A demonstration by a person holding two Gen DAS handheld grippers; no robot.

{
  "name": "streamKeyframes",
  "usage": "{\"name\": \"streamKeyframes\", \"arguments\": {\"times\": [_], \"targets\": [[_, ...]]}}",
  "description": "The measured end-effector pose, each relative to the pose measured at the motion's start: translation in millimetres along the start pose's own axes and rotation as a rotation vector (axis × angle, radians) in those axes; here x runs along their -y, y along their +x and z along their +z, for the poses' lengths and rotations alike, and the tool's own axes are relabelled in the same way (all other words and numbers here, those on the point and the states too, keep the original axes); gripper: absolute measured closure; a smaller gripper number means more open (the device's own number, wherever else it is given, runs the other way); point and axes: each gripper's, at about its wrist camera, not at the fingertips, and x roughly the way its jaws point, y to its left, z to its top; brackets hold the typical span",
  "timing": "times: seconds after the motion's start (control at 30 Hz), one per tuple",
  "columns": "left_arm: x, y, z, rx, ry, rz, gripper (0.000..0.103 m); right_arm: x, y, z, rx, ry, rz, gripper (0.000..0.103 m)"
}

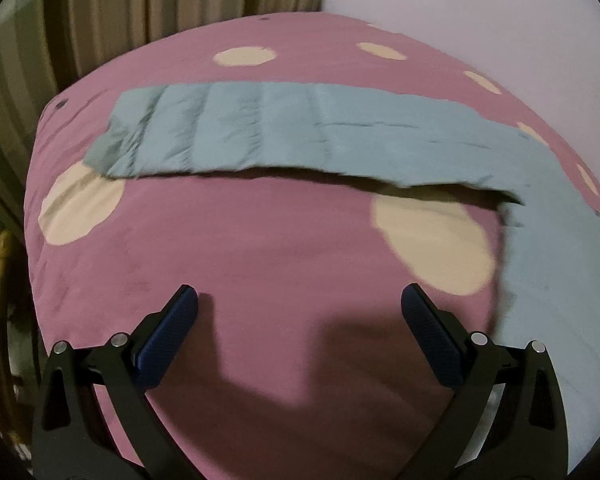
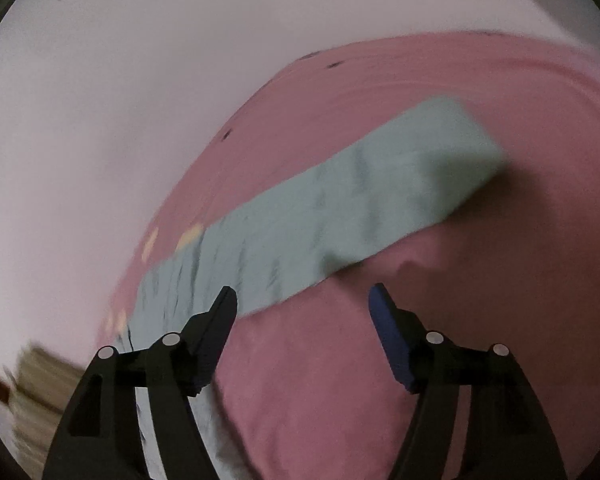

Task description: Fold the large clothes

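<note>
A long pale blue-grey quilted garment lies folded into a narrow strip across the pink bed cover, and its right part runs down toward the near right edge. My left gripper is open and empty, above bare cover in front of the strip. In the right wrist view the same garment runs diagonally from lower left to upper right, blurred. My right gripper is open and empty, its left finger over the strip's near edge.
The pink cover has large cream dots. Striped curtains hang behind the bed at the left, and a pale wall stands at the back right. A stack of tan items sits at the lower left of the right wrist view.
</note>
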Motion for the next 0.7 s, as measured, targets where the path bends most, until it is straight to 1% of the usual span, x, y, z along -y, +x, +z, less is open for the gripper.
{"name": "streamKeyframes", "arguments": {"times": [0.1,0.2,0.23,0.3,0.43,0.47,0.5,0.53,0.57,0.6,0.7], "targets": [[-5.2,6.6,-0.9,0.009,0.005,0.006,0.002,35.2,2.1,12.4,0.024,0.112,0.000,0.035],[-0.5,8.6,-2.2,0.019,0.037,0.040,0.002,61.0,8.3,20.5,0.047,0.188,-0.001,0.035],[1.3,9.5,-2.2,0.020,0.045,0.051,0.002,68.9,12.5,24.0,0.054,0.211,0.016,0.035],[0.9,8.9,-5.0,0.022,0.053,0.062,0.002,73.4,17.2,33.0,0.076,0.224,0.039,0.035],[1.6,10.9,-4.9,0.022,0.060,0.074,0.002,71.7,27.3,47.2,0.106,0.213,0.038,0.036],[2.6,11.3,-5.1,0.023,0.063,0.080,0.002,71.7,30.1,50.7,0.108,0.212,0.029,0.039],[3.4,11.6,-5.4,0.023,0.067,0.086,0.002,69.4,32.5,53.3,0.109,0.205,0.009,0.051],[4.4,12.1,-5.1,0.022,0.072,0.093,0.002,66.7,34.3,54.5,0.109,0.198,-0.019,0.058],[5.0,12.5,-4.8,0.021,0.075,0.099,0.002,65.0,37.8,56.3,0.102,0.197,-0.050,0.071],[5.3,13.1,-4.4,0.021,0.076,0.102,0.002,62.8,39.7,53.7,0.098,0.201,-0.052,0.080],[6.8,13.3,-5.1,0.019,0.081,0.111,0.002,59.6,43.1,59.9,0.093,0.197,-0.061,0.090]]}}
